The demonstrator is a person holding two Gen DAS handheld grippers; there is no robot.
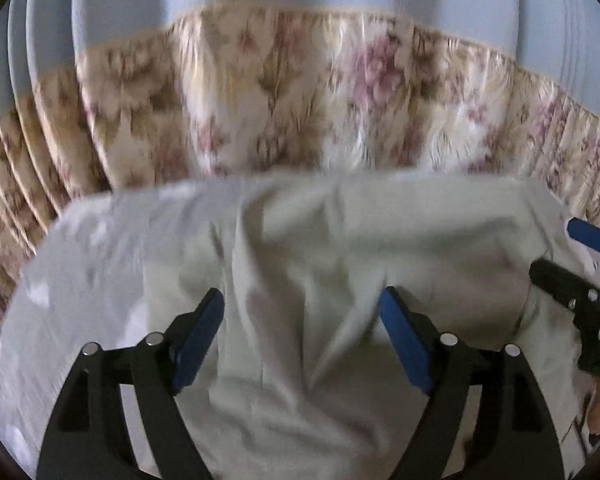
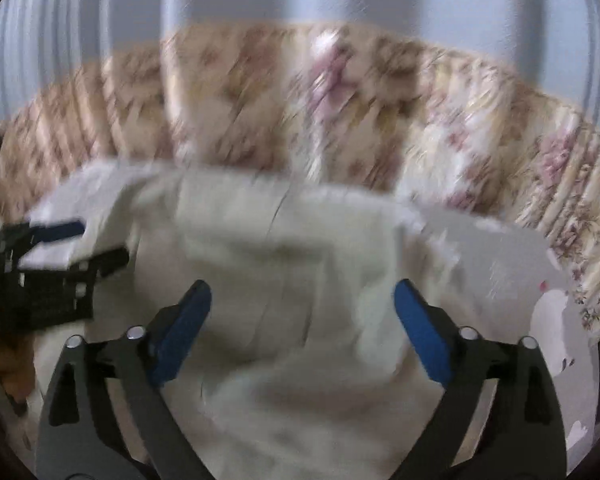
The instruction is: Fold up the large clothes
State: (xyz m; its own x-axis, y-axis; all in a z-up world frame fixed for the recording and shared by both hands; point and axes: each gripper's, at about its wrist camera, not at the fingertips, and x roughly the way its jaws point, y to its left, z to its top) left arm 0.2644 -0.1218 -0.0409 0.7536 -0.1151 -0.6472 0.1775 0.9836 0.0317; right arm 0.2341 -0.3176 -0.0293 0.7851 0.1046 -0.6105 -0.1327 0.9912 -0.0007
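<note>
Filling the centre and lower half of both frames, one cream garment [image 1: 300,248] lies rumpled on a pale surface [image 1: 79,264], with a floral fabric band [image 1: 283,92] curving across the upper half. Two grippers show. The left gripper [image 1: 302,320] has its blue fingers [image 1: 197,340] spread wide over the cloth, clasping nothing. The right gripper [image 2: 302,312] is equally wide, fingers [image 2: 420,328] empty above the garment. Each view catches the other gripper at its edge: right side in the left view, left side in the right view.
</note>
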